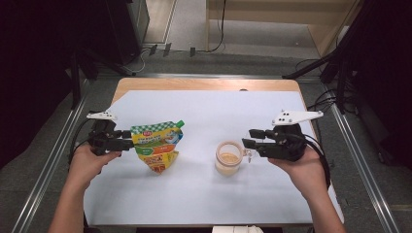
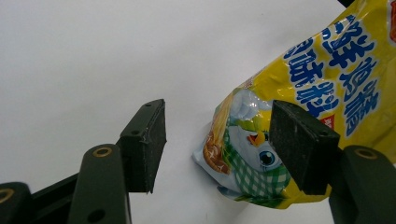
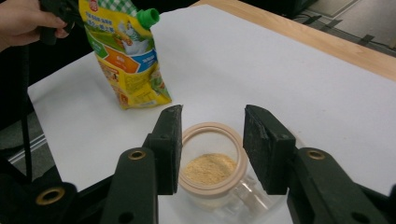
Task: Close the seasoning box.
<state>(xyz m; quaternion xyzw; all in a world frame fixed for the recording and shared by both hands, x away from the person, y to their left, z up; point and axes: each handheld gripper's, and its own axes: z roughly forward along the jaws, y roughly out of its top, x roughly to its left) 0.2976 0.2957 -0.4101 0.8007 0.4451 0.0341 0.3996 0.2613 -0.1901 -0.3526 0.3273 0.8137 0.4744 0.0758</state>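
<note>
Seasoning powder sits in the bottom of a small clear jar [image 1: 228,158] with a tan rim and no lid. The jar stands on the white sheet of the table [image 1: 214,104], toward the right edge and a little nearer the person's edge than the middle. A yellow seasoning pouch [image 1: 158,145] with a green cap [image 3: 148,17] stands tilted near the left edge, well apart from the jar.

The left gripper [image 1: 127,139] is at the pouch's top corner. Its fingers [image 2: 148,142] are partly open with the corner of the pouch between them. One finger looks like it lies against the pouch and the other stands clear, so the grip does not look tight. I cannot tell for sure if the pouch is held up by it or stands by itself.

The right gripper [image 1: 249,138] hangs just beside the jar, on its right. Its fingers [image 3: 169,147] stand apart on both sides of the jar's rim and hold nothing.

The step looks like getting ready to pour from the pouch into the jar, or just finishing a pour. Next, I think the right fingers need to close gently on the jar to keep it still, while the left fingers take a firm hold of the pouch. A loose grip could let the pouch tip over and spill.
</note>
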